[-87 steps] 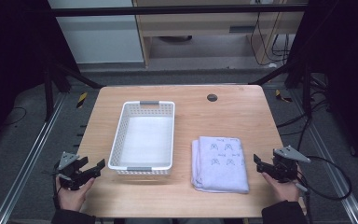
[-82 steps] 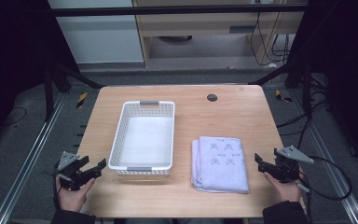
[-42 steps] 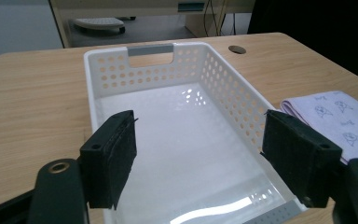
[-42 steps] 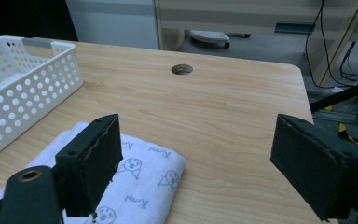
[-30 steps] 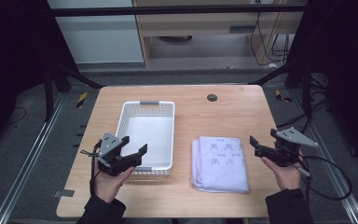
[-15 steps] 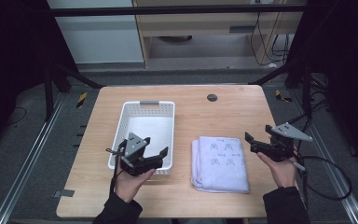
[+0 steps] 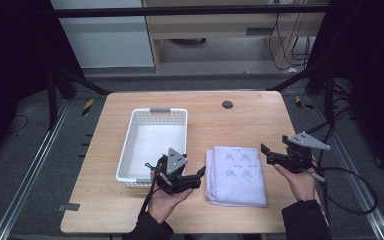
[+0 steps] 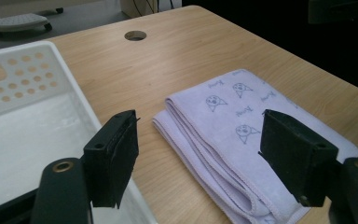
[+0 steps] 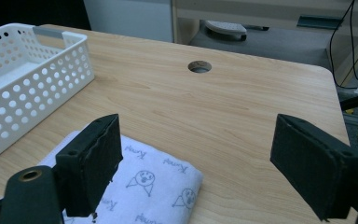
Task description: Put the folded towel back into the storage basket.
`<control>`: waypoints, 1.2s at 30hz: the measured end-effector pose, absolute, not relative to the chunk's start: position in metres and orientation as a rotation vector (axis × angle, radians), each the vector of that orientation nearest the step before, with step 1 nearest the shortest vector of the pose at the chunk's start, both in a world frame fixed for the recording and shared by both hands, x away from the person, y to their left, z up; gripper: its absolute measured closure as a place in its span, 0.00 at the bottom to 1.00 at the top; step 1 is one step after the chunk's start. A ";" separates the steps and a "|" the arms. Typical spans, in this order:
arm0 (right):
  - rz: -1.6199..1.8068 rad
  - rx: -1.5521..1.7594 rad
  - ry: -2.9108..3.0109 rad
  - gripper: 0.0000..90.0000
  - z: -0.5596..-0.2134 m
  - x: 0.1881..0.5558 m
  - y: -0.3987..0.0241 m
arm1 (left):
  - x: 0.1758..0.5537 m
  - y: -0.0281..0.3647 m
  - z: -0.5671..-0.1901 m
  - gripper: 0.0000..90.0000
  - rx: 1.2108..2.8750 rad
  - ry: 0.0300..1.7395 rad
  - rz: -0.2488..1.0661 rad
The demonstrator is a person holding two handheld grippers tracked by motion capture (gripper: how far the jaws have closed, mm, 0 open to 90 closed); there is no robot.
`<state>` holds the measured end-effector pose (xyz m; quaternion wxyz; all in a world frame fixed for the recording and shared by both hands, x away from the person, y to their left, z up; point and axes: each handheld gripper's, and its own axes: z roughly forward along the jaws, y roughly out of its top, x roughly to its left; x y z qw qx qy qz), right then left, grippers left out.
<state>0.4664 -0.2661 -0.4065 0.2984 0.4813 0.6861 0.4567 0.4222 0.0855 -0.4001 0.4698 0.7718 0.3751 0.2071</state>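
So there's a light wooden table (image 7: 240, 125) with a white perforated plastic basket (image 7: 154, 116) sitting on its left half, nothing in it as far as I can see, with a grey handle strip on the far rim. Just beside it to the right lies a folded lavender towel (image 7: 237, 175) with little cartoon faces printed on it, flat on the wood, folded edge facing the basket, not touching it. Near the far edge of the table there's a round cable hole (image 7: 227, 104).

The left gripper (image 7: 192, 178) is held at the near right corner of the basket, jaws pointing toward the towel. In the left gripper view its two black jaws are spread wide and hold nothing; one sits over the basket's rim, the other over the towel's near end, with the towel's folded edge between them.

The right gripper (image 7: 269, 154) hovers just off the towel's right edge, near its far corner, pointing left. Right gripper view shows its jaws wide apart too, nothing between them but bare table and the towel's corner. A cable trails off it to the right.
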 end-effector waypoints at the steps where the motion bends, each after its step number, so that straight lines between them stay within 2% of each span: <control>1: 1.213 1.278 1.823 0.18 -0.406 0.466 -0.266 | 0.421 0.081 -0.402 0.30 1.897 0.915 0.503; 18: 1.178 1.272 1.874 0.17 -0.414 0.468 -0.258 | 0.414 0.059 -0.420 0.30 1.945 0.921 0.466; 36: 1.146 1.318 1.928 0.20 -0.440 0.479 -0.261 | 0.411 0.043 -0.446 0.31 1.995 0.936 0.406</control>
